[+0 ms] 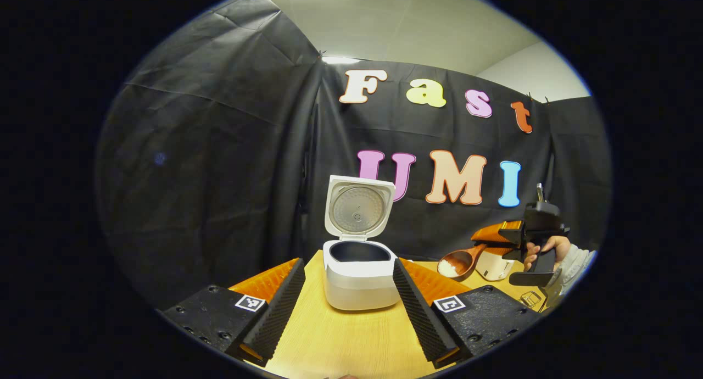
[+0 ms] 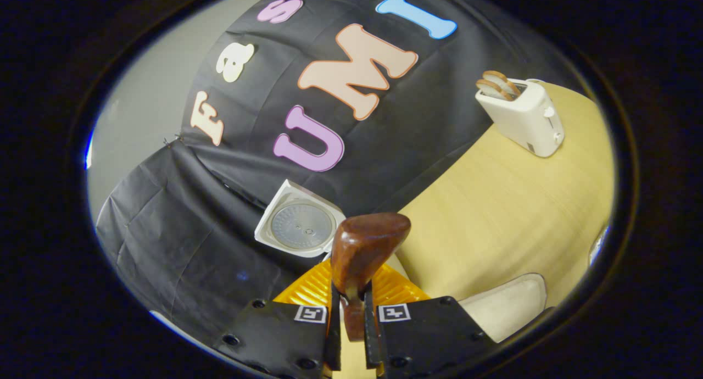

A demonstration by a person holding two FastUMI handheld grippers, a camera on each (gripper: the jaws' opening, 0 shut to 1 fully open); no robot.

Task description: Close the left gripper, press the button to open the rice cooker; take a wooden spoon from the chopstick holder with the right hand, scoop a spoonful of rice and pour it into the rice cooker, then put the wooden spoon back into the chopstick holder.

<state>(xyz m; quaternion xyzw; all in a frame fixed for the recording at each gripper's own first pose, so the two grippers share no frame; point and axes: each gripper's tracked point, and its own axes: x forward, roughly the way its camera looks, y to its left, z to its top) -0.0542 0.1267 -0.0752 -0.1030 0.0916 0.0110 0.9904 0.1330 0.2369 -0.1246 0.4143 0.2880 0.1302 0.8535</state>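
wooden counter [image 1: 351, 335], cooker [image 1: 360, 277] lid already up | left tool [image 1: 346, 307] held wide | rice-loaded wooden spoon [image 1: 458, 262] clamped in right tool [image 2: 351, 335] | tip-in over the pot probably needed next

White rice cooker [image 1: 360, 283] with dark inner pot and silvery lid plate, brown wooden spoon [image 1: 464, 261] that carried white rice, pale yellow wood-grain worktop [image 1: 340, 335], cream toaster [image 2: 522, 118] with tan slices
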